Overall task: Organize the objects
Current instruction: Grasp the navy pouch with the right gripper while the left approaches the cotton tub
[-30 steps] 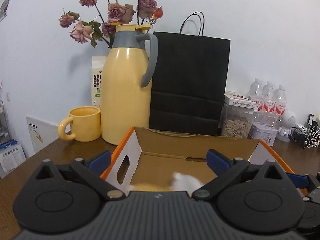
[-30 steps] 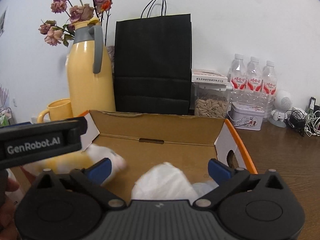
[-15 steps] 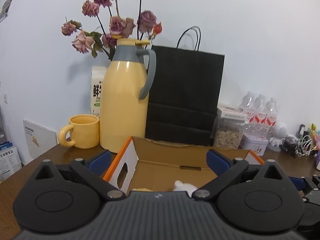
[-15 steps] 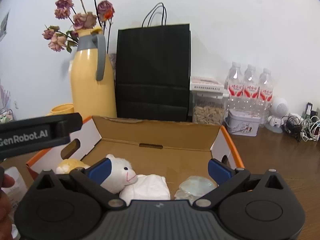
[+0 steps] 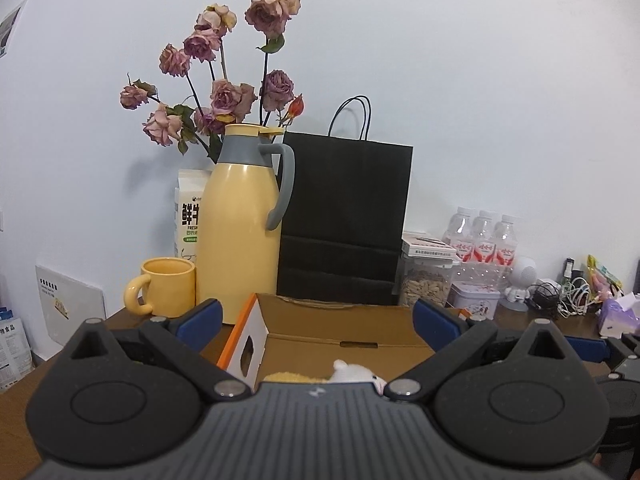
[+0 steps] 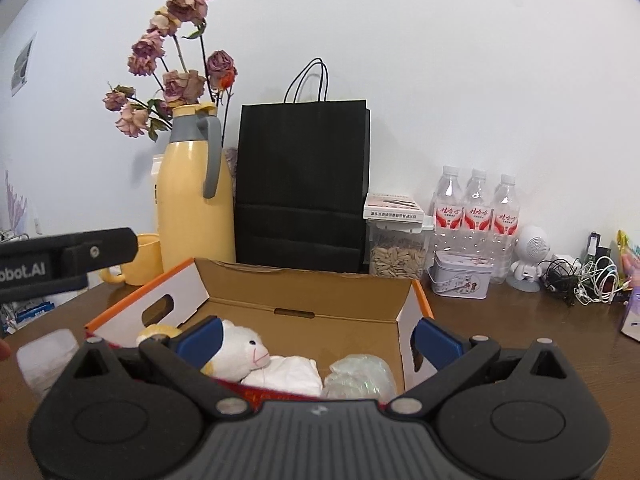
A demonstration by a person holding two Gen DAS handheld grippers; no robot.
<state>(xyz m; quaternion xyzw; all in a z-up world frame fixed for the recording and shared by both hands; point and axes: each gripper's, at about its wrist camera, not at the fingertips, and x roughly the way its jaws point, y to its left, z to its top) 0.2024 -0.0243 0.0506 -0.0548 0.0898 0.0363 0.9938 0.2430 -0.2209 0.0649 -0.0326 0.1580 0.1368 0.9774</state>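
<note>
Soft, even indoor light fills both views with no glare. The flowers (image 5: 224,92) and the yellow jug (image 5: 240,224) cast a faint shadow on the wall (image 5: 480,80) to their left. Fisheye bending curves the edges; corners darken. The foreground looks slightly soft.

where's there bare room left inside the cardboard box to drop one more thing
The back half of the orange-edged cardboard box floor is bare, between the rear wall and the items. The front is crowded: white plush lamb, folded white cloth and crinkled clear plastic bag sit side by side. Outside, brown wooden table right of the box is bare.
</note>
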